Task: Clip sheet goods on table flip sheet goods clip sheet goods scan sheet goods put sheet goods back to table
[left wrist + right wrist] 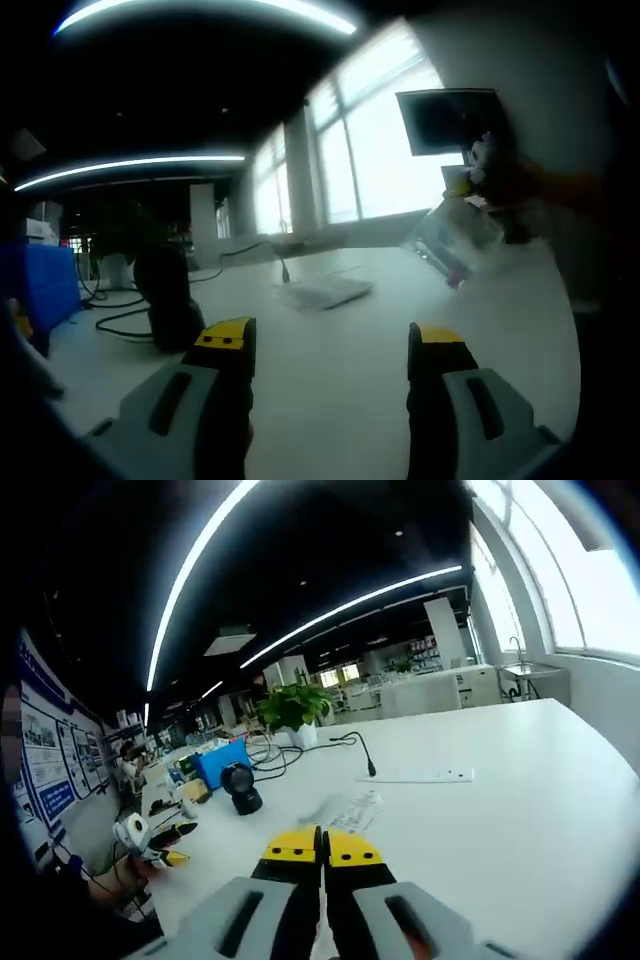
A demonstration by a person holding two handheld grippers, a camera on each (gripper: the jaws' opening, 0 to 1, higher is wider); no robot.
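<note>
Right gripper [478,165] pinching a clear sheet packet [455,240] by its edge, looks light, floppy, slippery; left gripper [330,345] jaws spread, empty above table [340,400].

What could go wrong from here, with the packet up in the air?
1. The right gripper pinches the clear packet only at one edge. It hangs tilted, so it may slip or swing on the way.
2. The scanner stands beside loose sheets and a cable. A low pass might brush them.
3. The left gripper is open and low, so it probably can't catch a drop.
</note>
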